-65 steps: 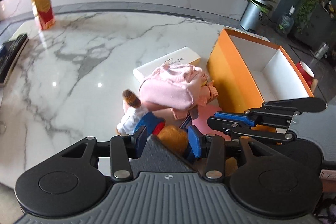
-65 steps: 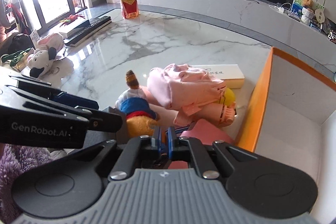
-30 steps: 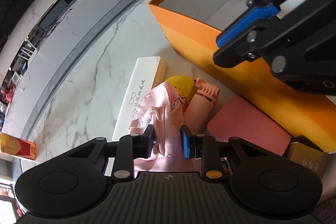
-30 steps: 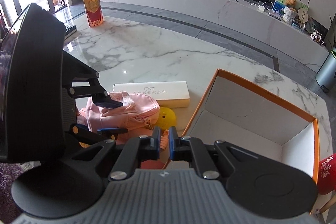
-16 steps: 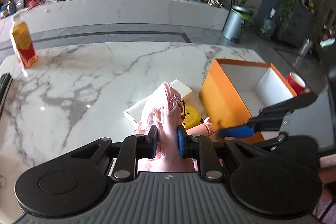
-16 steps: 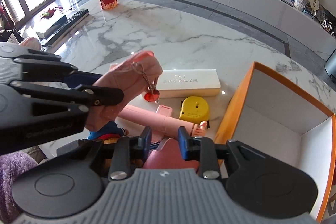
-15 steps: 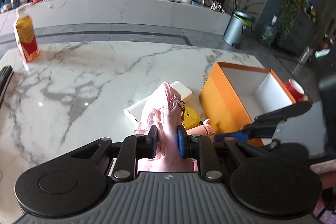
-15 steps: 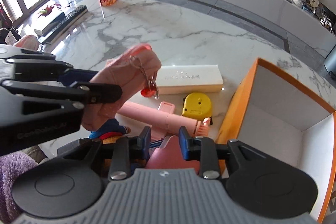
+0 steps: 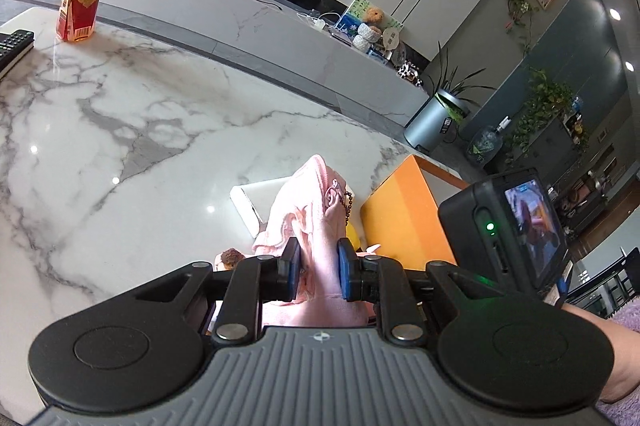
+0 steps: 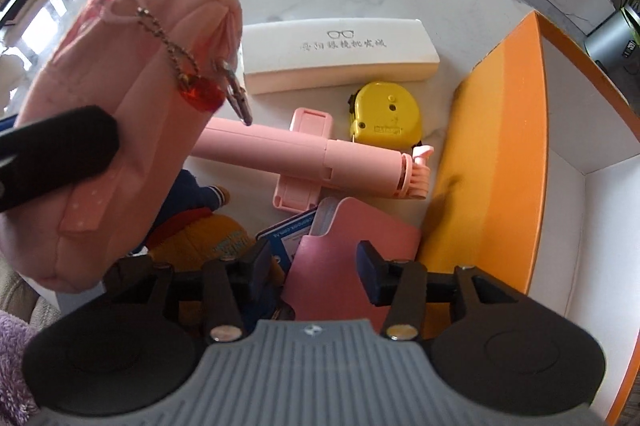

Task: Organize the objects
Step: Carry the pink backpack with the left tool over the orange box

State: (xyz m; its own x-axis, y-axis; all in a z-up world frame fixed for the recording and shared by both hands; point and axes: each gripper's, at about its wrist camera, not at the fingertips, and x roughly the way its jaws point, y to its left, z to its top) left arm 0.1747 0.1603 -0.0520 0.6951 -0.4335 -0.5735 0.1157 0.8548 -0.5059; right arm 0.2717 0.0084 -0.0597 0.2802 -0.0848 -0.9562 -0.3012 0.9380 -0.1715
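My left gripper (image 9: 319,268) is shut on a pink fabric pouch (image 9: 316,210), lifted off the marble table (image 9: 120,130); the same pouch (image 10: 132,98) hangs at upper left in the right wrist view with a bead chain and red charm. My right gripper (image 10: 314,262) points steeply down, its jaws opening above a pink notebook (image 10: 344,258) that lies between them, untouched. Beyond lie a pink selfie stick (image 10: 304,158), a yellow tape measure (image 10: 386,114) and a white glasses box (image 10: 340,54). The orange box (image 10: 496,154) stands open at right.
A plush toy in blue and orange (image 10: 204,226) lies under the lifted pouch. A drink bottle (image 9: 82,0) and a remote (image 9: 14,46) sit at the table's far left. A bin (image 9: 430,122) and plants stand beyond the table edge.
The left gripper closed on the pink pouch and raised it off the pile while rolling. The right gripper dropped toward the pink notebook and its jaws spread apart.
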